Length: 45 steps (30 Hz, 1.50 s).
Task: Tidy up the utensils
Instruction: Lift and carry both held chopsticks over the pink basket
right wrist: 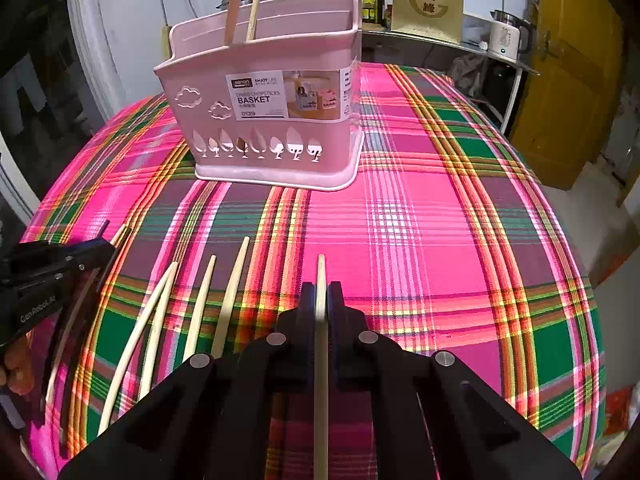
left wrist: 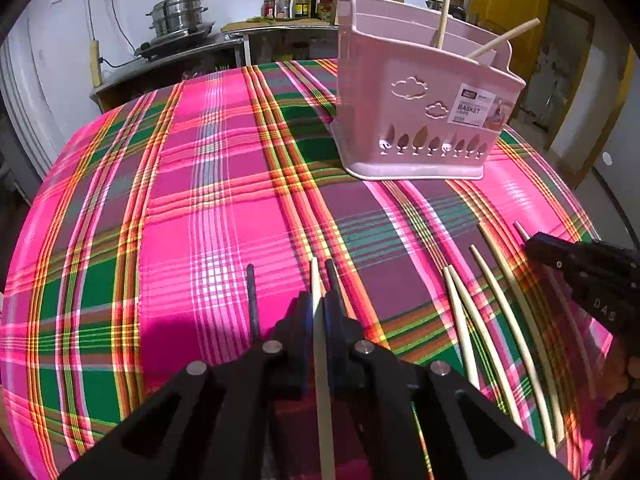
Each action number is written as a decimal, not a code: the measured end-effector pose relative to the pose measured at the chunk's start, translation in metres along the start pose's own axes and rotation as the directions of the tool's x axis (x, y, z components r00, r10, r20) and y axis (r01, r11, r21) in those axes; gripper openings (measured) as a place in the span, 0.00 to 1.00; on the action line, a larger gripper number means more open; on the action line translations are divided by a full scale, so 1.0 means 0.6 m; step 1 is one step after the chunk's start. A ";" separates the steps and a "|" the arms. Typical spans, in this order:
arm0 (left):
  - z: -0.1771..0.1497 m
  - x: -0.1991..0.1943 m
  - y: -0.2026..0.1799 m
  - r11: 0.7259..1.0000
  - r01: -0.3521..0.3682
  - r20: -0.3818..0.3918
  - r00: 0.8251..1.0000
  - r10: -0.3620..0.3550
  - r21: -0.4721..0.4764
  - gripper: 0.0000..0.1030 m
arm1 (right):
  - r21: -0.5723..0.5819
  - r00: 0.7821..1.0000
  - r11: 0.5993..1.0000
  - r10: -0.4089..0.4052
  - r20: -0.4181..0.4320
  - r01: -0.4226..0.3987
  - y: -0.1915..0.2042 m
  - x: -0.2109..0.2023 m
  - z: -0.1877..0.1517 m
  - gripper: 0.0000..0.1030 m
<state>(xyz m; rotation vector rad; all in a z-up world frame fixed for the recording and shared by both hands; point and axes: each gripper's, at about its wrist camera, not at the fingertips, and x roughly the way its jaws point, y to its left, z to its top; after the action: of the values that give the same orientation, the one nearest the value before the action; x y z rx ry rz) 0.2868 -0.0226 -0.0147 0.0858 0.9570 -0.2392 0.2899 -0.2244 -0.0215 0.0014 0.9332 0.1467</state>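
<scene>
A table covered by a pink, green and orange plaid cloth (left wrist: pixel 192 208) fills both views. On its far part stands a pink plastic basket (left wrist: pixel 416 92), labelled as a chopsticks basket, upright, with two chopsticks in the basket (left wrist: pixel 444 8) leaning out of its top. On the near part of the cloth lies a loose group of pale chopsticks on the cloth (right wrist: pixel 200 312), side by side and roughly parallel, some touching near their tips. The left gripper (left wrist: pixel 319 300) has its jaws closed narrowly on a single chopstick (left wrist: pixel 322 360), which runs lengthwise between the fingers with its tip projecting just past them. The right gripper (right wrist: pixel 321 300) likewise clamps a second chopstick (right wrist: pixel 321 360) in the same manner. In the left wrist view the right gripper appears at the right edge, just beside the loose group; in the right wrist view the left gripper appears at the left edge.
</scene>
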 end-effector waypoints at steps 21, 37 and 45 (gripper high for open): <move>0.052 -0.189 0.015 0.998 0.066 0.219 0.974 -0.061 -0.016 0.06 | -0.013 0.973 0.995 0.095 0.208 -0.095 0.004 -0.157 0.053 0.06; 0.052 -0.264 -0.010 0.997 0.081 0.281 0.956 -0.082 0.012 0.06 | -0.043 0.952 0.993 0.116 0.281 -0.109 0.009 -0.230 0.050 0.06; 0.061 -0.277 -0.024 0.996 0.088 0.290 0.952 -0.094 0.032 0.06 | -0.060 0.946 0.992 0.121 0.301 -0.108 0.015 -0.251 0.056 0.06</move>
<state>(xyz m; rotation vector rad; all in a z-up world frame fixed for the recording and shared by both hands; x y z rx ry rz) 0.2209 -0.0160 0.1427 0.0220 0.6650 -0.3363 0.2273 -0.2327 0.1195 0.0384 0.6213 0.2669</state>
